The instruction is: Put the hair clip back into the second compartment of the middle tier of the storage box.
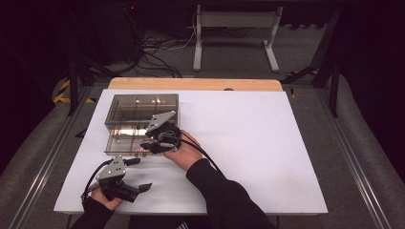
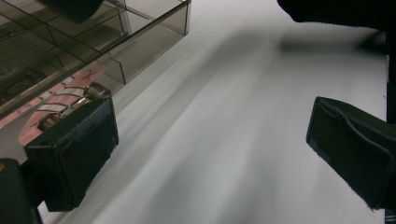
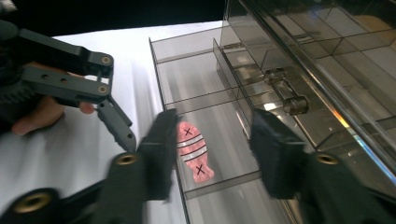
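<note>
Hovering over the pulled-out drawer [image 3: 205,140] of the smoked-plastic organiser box [image 1: 141,110], the right gripper [image 3: 212,154] was held with its jaws apart and nothing between them, the pink fish-shaped toy [image 3: 194,151] lying flat on the drawer floor just below and between the pads. In the high view the right gripper [image 1: 160,138] was seen at the box's front edge, toward eleven o'clock of the white table [image 1: 248,143], with a sliver of the pink toy [image 1: 141,151] showing at the drawer's near lip. The left gripper [image 1: 131,183] was kept lower, toward seven o'clock on the table, well apart from the drawer; its jaws were likewise spread, with bare tabletop between them in its own view (the drawer corner and the toy [image 2: 70,91] sat off at about ten o'clock of that picture). The step in hand was judged to be either the pick-up of the toy from the open compartment or its release there; which of the two could not be told. If a pick-up was meant, a short descent would be called for, with the pads set across the fish's narrow middle and clear of the divider wall and the drawer handle [image 3: 285,91] at two o'clock, before any closing was attempted.
</note>
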`<state>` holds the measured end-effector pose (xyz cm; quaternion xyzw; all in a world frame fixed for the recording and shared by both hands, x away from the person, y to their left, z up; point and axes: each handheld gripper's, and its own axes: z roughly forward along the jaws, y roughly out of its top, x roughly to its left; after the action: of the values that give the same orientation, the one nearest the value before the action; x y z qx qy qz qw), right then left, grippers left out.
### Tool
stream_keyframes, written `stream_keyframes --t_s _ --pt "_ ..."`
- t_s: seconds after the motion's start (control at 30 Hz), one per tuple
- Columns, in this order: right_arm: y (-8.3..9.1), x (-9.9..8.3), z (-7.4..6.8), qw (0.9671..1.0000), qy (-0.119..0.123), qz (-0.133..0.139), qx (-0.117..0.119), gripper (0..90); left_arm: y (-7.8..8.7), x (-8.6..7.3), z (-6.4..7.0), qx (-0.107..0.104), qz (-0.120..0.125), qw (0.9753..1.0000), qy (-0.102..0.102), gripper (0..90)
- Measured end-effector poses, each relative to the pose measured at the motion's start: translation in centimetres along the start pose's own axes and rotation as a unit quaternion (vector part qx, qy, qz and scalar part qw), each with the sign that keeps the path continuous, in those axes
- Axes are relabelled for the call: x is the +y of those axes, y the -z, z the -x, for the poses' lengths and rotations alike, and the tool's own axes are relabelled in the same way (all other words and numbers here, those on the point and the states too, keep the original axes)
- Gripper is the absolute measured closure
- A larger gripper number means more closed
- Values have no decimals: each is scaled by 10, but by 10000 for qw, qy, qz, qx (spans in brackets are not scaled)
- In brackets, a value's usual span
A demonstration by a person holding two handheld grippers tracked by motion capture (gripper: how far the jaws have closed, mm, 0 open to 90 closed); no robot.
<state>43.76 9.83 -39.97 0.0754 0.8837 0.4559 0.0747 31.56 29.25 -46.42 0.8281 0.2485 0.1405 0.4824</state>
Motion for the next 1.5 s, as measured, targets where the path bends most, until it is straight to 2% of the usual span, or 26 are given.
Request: stream_keyframes --t_s 0.13,0.23,0.37,0.47,0.73,1.0,1.17,1.5 --pt "10 -1 -1 9999 15 147 22 324 0 0 0 11 17 10000 -12 32" --pt "19 -1 -1 9996 12 253 -93 191 0 0 -1 4 19 10000 -9 32" --pt "31 -4 -1 9992 -60 370 -149 96 1 0 0 15 23 10000 11 32" --pt "38 -7 0 9989 -116 429 -163 58 0 0 0 7 19 10000 15 32" --pt "55 -18 2 9981 -196 513 -269 43 1 0 0 24 11 10000 11 32" --pt "82 -33 0 9961 -296 719 -407 41 2 0 -1 10 32 10000 9 32" --pt "101 -48 -4 9954 -287 739 -539 39 2 0 -1 21 33 10000 25 32" --pt "140 -82 -5 9920 -494 763 -878 36 1 1 -1 42 43 10000 39 32"
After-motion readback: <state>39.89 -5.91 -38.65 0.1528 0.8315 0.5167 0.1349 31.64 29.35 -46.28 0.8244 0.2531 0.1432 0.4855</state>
